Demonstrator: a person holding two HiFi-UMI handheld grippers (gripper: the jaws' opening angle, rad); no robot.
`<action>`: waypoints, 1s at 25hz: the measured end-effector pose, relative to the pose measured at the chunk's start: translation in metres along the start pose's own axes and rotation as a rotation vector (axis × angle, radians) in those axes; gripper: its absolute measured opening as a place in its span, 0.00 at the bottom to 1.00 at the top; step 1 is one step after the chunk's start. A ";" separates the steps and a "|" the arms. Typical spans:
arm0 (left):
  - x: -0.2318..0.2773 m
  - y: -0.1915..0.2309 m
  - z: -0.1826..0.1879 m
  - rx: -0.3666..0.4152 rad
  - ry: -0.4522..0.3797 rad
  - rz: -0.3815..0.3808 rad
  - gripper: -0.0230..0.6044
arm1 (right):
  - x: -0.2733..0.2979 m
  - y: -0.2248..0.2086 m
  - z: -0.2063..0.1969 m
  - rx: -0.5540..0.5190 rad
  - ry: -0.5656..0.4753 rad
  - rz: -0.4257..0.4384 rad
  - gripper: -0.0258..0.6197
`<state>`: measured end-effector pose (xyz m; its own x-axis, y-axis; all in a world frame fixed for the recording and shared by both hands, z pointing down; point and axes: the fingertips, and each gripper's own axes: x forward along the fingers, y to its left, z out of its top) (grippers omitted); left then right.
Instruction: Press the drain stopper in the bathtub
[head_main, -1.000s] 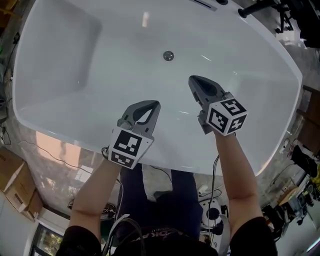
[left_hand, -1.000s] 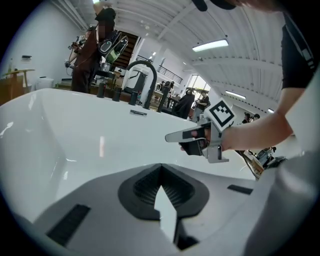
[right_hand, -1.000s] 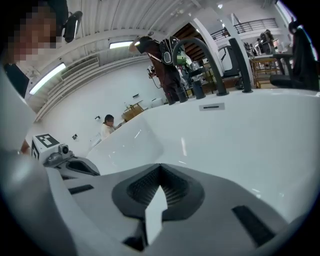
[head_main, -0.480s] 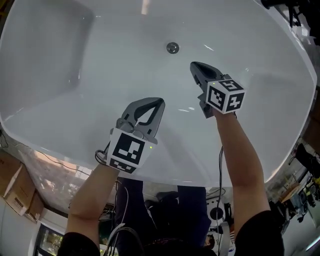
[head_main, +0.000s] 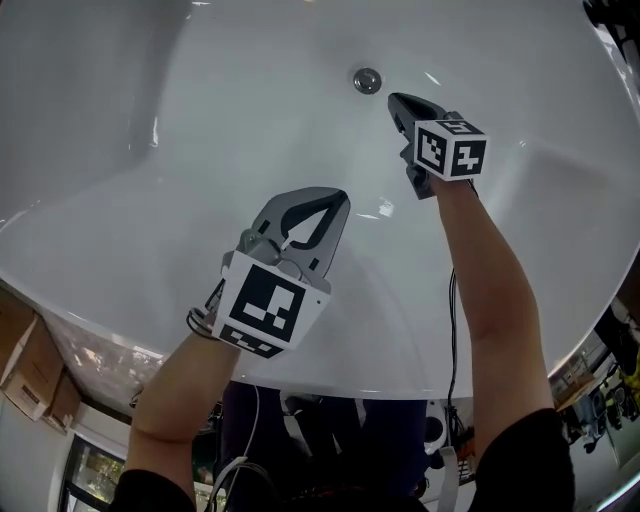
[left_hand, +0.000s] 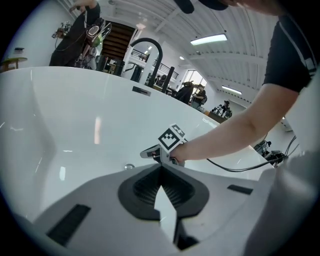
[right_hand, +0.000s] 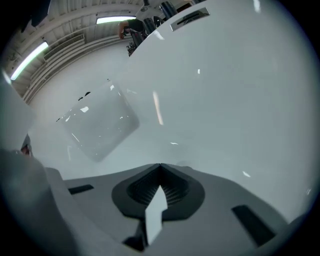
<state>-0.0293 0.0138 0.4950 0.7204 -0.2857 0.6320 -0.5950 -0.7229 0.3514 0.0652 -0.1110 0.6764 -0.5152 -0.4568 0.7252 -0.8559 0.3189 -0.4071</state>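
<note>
White and glossy, the bathtub (head_main: 200, 150) filled nearly the whole head view. Over it we saw 2 tools. The left gripper (head_main: 338, 200) hovered near the rim, jaws pressed together on nothing. The right gripper (head_main: 396, 99), also closed and empty, was much nearer the drain stopper (head_main: 367, 80), which sat on the tub floor just ahead-left of its tip. In the right gripper view we could hardly make it out.

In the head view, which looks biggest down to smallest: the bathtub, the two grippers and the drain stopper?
1. bathtub
2. left gripper, which may only look bigger because it is nearer the camera
3. right gripper
4. drain stopper
</note>
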 end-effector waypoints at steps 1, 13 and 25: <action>0.000 0.001 0.000 -0.004 0.007 0.001 0.04 | 0.007 -0.004 -0.002 -0.006 0.008 -0.004 0.06; 0.009 -0.023 0.011 -0.022 0.102 -0.048 0.04 | 0.068 -0.054 -0.018 0.016 0.036 -0.044 0.06; 0.006 -0.023 0.014 -0.064 0.119 -0.050 0.04 | 0.119 -0.072 -0.042 0.047 0.075 -0.095 0.06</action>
<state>-0.0068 0.0197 0.4808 0.7044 -0.1708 0.6889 -0.5836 -0.6918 0.4252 0.0674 -0.1535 0.8156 -0.4285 -0.4190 0.8005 -0.9027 0.2371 -0.3591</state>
